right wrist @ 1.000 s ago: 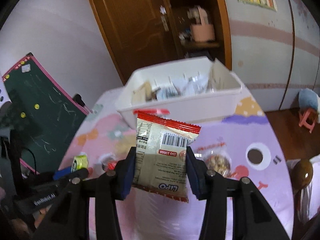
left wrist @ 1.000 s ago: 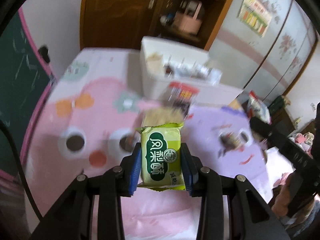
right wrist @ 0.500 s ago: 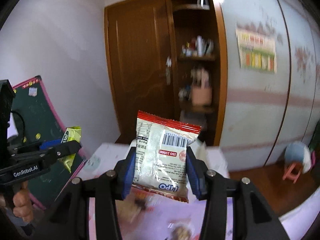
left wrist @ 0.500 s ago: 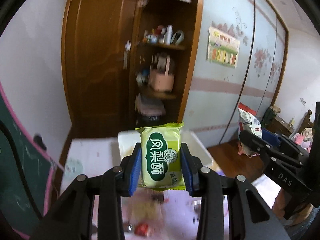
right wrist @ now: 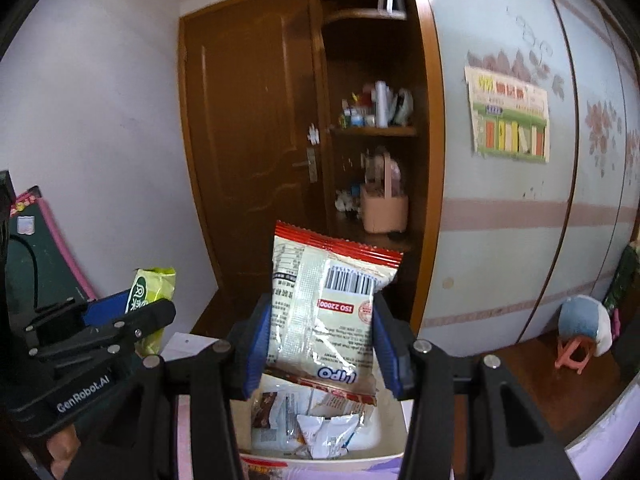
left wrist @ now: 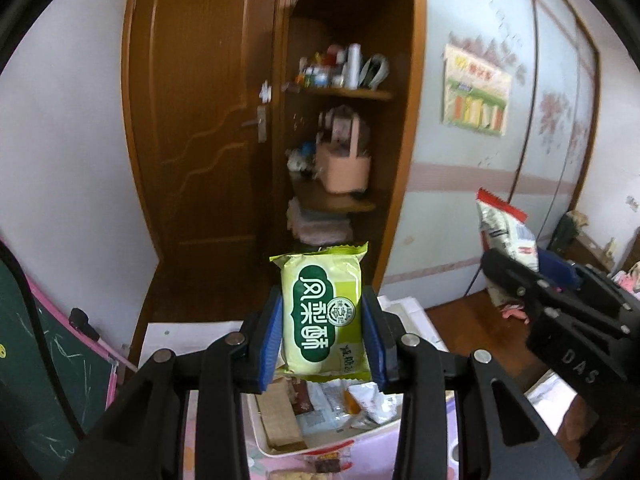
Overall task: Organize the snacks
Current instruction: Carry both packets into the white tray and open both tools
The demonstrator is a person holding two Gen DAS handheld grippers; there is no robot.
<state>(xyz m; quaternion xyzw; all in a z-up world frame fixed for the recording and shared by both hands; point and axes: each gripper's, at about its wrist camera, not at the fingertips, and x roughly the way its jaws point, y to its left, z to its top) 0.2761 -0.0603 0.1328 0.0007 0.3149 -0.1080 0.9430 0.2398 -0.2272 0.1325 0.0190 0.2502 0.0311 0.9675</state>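
You hold two snack packets, one in each gripper. Your left gripper [left wrist: 323, 334] has its jaws clamped on the sides of the green packet [left wrist: 323, 312], which stands upright between the blue pads; its dark green panel carries white Chinese characters and a round seal. Your right gripper [right wrist: 320, 344] has its jaws closed on the red-and-white packet [right wrist: 326, 308], held with its back toward the camera and upside down: a barcode, a red "ISO 22000" tag and the blue word "LIPO" can be read inverted.

Both packets hang above one white bin [left wrist: 420, 320] that sits on the table [left wrist: 256, 460], which has a pink and purple cover. Inside the bin lie several wrappers, too jumbled to count; a brown one and white ones show in the right wrist view.

In the left wrist view the right gripper's body reads "DAS". In the right wrist view the left gripper's body reads "GenRobot.AI".

Behind the bin stand one brown door [right wrist: 248, 140] and open corner shelves [left wrist: 344, 92] with one pink caddy [left wrist: 346, 170]. One poster [right wrist: 508, 120] hangs on the wardrobe; its writing is too small to read.
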